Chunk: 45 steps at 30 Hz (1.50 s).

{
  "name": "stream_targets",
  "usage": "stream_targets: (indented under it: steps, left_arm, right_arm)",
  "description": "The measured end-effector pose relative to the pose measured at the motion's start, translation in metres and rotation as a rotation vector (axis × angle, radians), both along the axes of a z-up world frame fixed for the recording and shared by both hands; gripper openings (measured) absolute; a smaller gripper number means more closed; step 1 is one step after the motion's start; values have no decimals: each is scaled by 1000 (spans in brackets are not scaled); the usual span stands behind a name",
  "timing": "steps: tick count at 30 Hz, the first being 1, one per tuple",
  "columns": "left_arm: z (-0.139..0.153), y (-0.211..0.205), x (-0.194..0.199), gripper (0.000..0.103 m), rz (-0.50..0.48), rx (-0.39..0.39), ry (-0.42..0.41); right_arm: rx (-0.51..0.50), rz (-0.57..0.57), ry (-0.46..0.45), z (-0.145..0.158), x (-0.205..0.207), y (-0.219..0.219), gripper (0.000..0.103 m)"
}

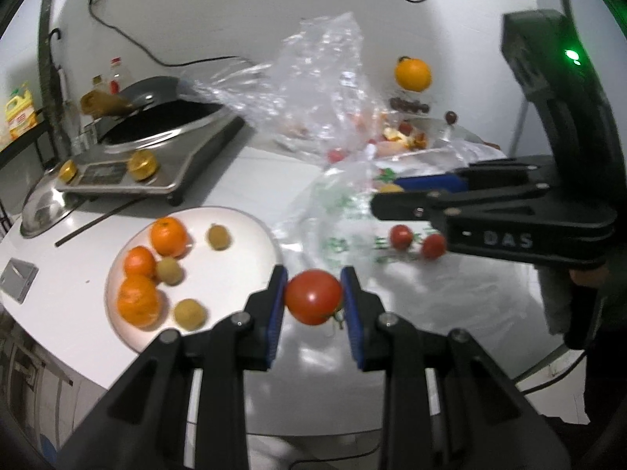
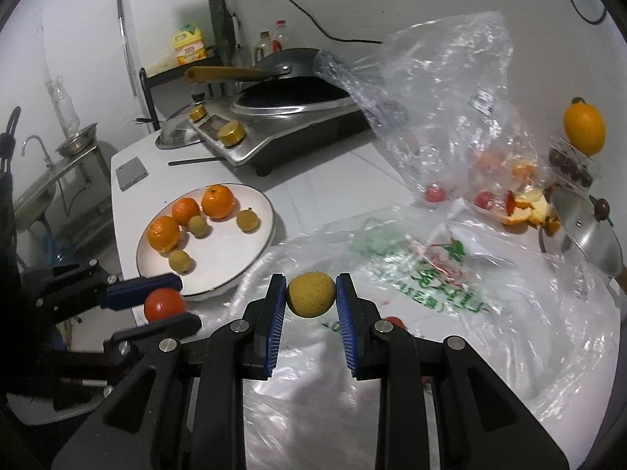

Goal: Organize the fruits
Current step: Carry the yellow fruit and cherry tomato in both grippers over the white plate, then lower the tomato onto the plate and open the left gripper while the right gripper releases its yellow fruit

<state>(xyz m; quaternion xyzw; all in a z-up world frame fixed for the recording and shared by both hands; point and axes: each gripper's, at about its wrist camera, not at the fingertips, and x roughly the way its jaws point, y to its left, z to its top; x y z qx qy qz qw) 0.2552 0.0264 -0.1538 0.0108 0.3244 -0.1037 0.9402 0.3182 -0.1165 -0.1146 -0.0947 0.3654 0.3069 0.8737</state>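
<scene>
Tomato [image 1: 313, 297] clamped between pads of left gripper [image 1: 313, 297], held above table edge beside plate [image 1: 243, 231]. Small yellow-brown fruit [image 2: 311, 294] clamped in right gripper [image 2: 310, 295] over plastic bag [image 2: 431, 274]. Both apparently meant for plate, where oranges [image 2: 218, 201] already gathered.

A red tomato [image 1: 312, 297] is seen between blue ribbed pads [image 1: 276, 305] set on the black left gripper [image 1: 313, 305]. A dull yellow-brown round fruit [image 2: 311, 294] is seen between like blue pads on the black right gripper [image 2: 309, 305]. A white plate [image 2: 235, 262], edged with a thin dark rim, is noted; three bright orange mandarins [image 2: 217, 201] and tan-yellow small fruits [image 2: 248, 220] are recorded on it. The counter [image 1: 70, 297] is white. A clear plastic bag [image 2: 443, 290] is printed with green lettering and some red marks. The stove [image 2: 282, 133] is silver with gold-coloured knobs [image 2: 231, 133].
</scene>
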Motion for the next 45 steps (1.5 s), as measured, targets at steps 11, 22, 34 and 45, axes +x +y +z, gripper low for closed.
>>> stream_targets:
  steps: [11, 22, 34, 45]
  left_arm:
    - [-13, 38, 15, 29, 68, 14, 0]
    - [-29, 54, 44, 29, 100, 43, 12]
    - [-50, 60, 66, 29, 123, 115, 40]
    - [-59, 62, 70, 30, 122, 122, 52]
  right_arm:
    - [-20, 54, 11, -5, 3, 37, 28]
    - [-26, 98, 41, -17, 19, 62, 28]
    - [-20, 134, 73, -31, 40, 82, 28]
    - [-32, 146, 90, -41, 47, 93, 28]
